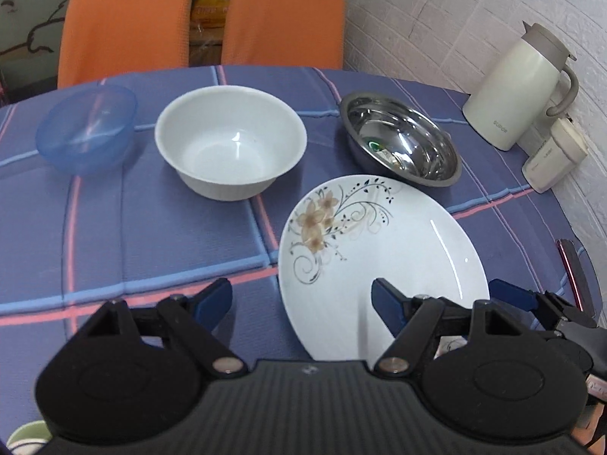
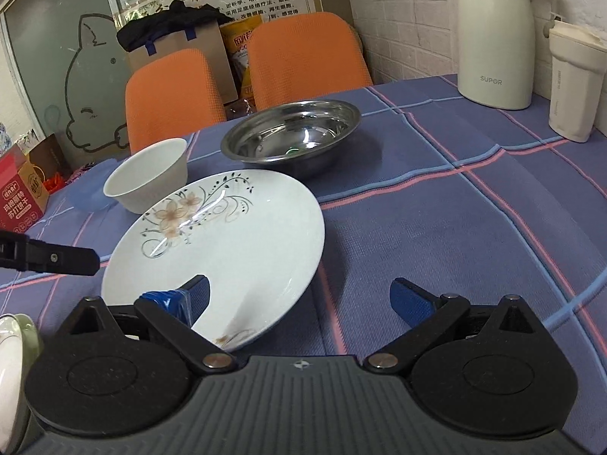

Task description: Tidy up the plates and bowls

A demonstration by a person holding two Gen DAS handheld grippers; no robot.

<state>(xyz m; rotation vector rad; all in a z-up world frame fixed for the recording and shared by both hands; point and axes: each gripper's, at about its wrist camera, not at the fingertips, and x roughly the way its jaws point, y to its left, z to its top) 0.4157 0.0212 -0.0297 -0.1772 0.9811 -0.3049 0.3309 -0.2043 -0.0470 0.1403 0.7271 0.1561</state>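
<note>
**Both grippers over the floral plate, nothing held**

Step in hand, as judged: approach to the floral plate [image 1: 383, 265], the nearest piece on the checked tablecloth [image 1: 114, 227]. All positions below are taken from that plate.

- Left gripper [image 1: 301, 301]: jaws apart and empty, one finger over the plate's near part, the other over cloth to its left.
- Right gripper [image 2: 299, 299]: jaws apart and empty, one finger over the plate's near edge, the other over bare cloth to its right.
- Steel bowl [image 1: 398, 136]: just behind the plate, apparently empty; reflections obscure the base.
- White bowl [image 1: 231, 140]: behind and to the left, empty.
- Blue plastic bowl [image 1: 87, 129]: farthest left, empty.
- Thermal jug [image 1: 519, 87]: well behind and to the right, not involved.

Next move, as judged: one finger must get under the plate's rim and the other above it before closing. The glazed rim may slip.
</note>
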